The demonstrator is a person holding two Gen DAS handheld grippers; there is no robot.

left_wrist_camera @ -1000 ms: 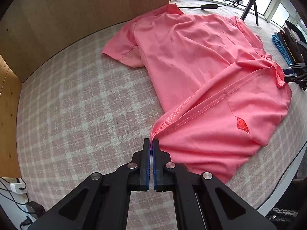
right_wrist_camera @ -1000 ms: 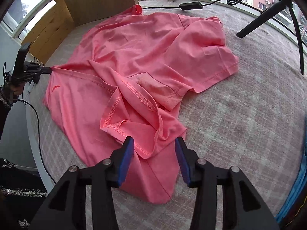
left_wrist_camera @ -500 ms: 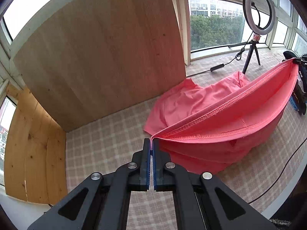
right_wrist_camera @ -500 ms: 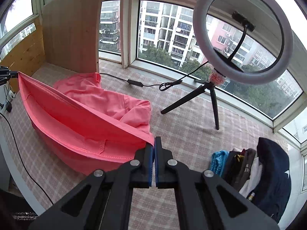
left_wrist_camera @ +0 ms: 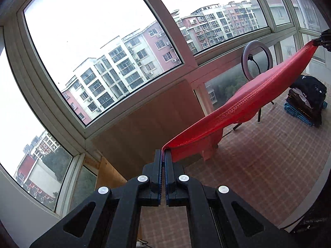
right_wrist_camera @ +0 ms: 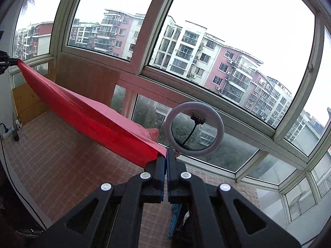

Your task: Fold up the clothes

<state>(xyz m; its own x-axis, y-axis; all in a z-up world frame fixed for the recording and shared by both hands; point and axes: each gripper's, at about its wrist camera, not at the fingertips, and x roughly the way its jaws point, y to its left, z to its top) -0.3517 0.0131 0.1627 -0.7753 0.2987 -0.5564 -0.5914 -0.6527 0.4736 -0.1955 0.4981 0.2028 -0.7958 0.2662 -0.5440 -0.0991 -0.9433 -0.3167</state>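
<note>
A pink T-shirt (left_wrist_camera: 248,103) hangs stretched in the air between my two grippers, its stitched hem taut along the top. My left gripper (left_wrist_camera: 163,152) is shut on one hem corner. In the right wrist view the same shirt (right_wrist_camera: 93,115) runs from the far left down to my right gripper (right_wrist_camera: 166,152), which is shut on the other hem corner. Each view shows the opposite gripper at the shirt's far end: the right one (left_wrist_camera: 323,39) and the left one (right_wrist_camera: 5,62). The shirt's lower part hangs down toward the checked surface (left_wrist_camera: 269,165).
A ring light on a tripod (right_wrist_camera: 194,129) stands by the windows, behind the shirt. A stack of folded dark and blue clothes (left_wrist_camera: 306,103) sits at the right. A wooden panel (left_wrist_camera: 149,128) leans at the back, and a power strip with cables (right_wrist_camera: 10,132) lies at the left edge.
Both grippers have risen and tilted up, lifting the shirt off the checked surface until it hangs taut between them. The right gripper shut on the hem corner it was open around.
</note>
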